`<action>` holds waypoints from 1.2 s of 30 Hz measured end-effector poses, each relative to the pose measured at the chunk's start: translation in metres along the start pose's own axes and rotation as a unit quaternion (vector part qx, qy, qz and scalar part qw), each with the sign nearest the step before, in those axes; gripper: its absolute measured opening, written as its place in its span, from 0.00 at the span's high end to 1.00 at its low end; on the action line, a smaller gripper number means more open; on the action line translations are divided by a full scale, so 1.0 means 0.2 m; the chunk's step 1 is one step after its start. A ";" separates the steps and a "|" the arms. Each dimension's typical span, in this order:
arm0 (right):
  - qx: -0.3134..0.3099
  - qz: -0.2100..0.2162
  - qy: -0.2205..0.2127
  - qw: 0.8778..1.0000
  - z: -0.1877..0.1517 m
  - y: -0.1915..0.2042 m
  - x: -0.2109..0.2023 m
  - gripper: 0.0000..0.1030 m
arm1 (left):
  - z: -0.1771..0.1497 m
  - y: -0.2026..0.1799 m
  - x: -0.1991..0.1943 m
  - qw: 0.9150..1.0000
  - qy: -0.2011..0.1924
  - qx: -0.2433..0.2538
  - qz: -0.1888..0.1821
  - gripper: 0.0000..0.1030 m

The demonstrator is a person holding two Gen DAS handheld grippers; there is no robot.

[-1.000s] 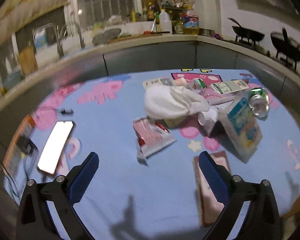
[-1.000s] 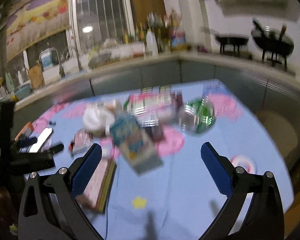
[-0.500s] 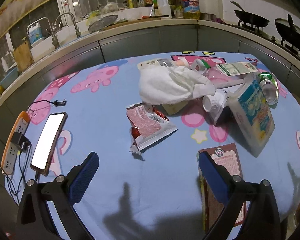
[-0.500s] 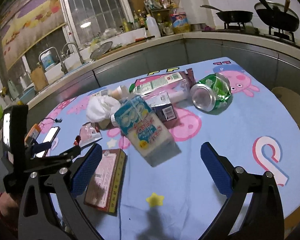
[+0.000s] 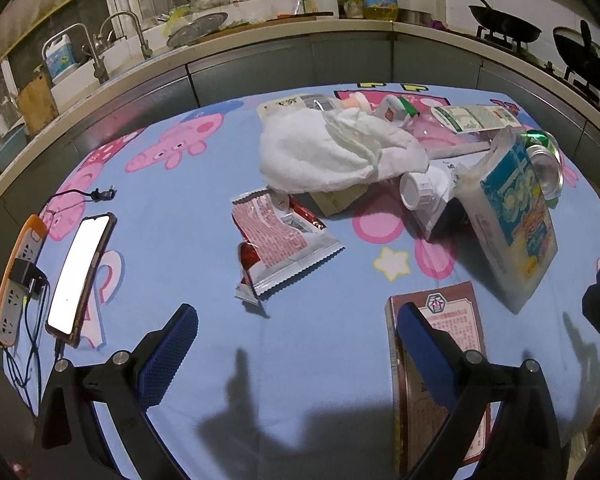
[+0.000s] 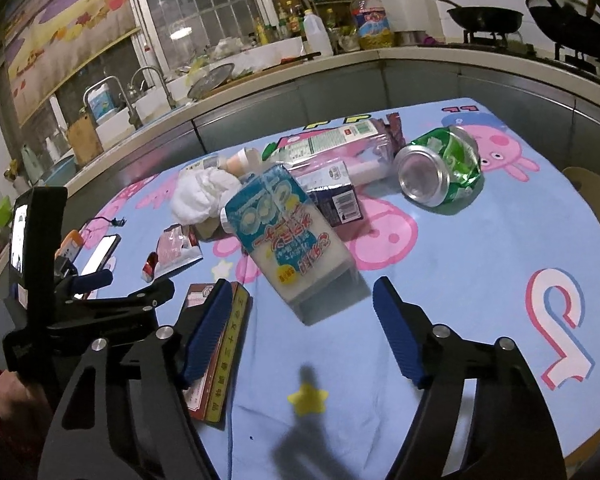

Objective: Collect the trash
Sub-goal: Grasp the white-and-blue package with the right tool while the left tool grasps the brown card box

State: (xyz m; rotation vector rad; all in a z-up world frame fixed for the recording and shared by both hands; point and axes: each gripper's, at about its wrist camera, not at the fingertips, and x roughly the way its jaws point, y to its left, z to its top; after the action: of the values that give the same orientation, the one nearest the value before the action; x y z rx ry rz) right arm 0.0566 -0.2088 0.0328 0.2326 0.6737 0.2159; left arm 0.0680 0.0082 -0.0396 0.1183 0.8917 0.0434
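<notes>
Tools both spread wide, nothing held: left tool hovers over bare blue cloth near the front edge of the counter, right tool hovers just short of the blue-and-white tissue pack. Trash not yet collected, all on the counter: brown flat box partly under the left tool's right finger, red snack wrapper just ahead of the left tool, white crumpled cloth beyond it, white capped bottle beside the tissue pack, crushed green can further right, green-label packet at the back. Step judged: approach, picking a first item; no bin or bag visible in either view, so drop point cannot be told. Next move for the right tool likely calls for going forward and down so the fingers straddle the tissue pack, which looks tilted and soft, so squeeze gently; left tool could take the wrapper or the box, though a flat box needs an edge lift. Room: open cloth in front of both tools and to the right by the can; the pile's middle is crowded, items touching or overlapping. Left side has a lit phone and orange power strip with cables near the counter edge, keep clear. The tools are close together near the box, watch for a clash.
</notes>
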 end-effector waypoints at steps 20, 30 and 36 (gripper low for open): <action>-0.114 -0.039 0.017 0.993 0.07 0.10 0.34 0.26 | -0.08 -0.07 0.01 0.999 0.037 0.002 -0.024 0.03; -0.036 -0.057 0.013 0.998 0.02 -0.12 0.24 0.36 | -0.08 -0.07 0.01 0.999 0.038 -0.004 -0.035 0.03; -0.022 -0.058 0.019 0.998 -0.06 -0.17 0.16 0.27 | -0.07 -0.12 0.01 0.998 0.037 0.009 -0.051 0.03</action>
State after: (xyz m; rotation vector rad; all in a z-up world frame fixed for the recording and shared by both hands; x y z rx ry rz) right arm 0.0781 -0.2303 -0.0043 0.1477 0.7174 0.1241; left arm 0.0570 -0.0143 -0.0528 0.0888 0.9706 -0.0557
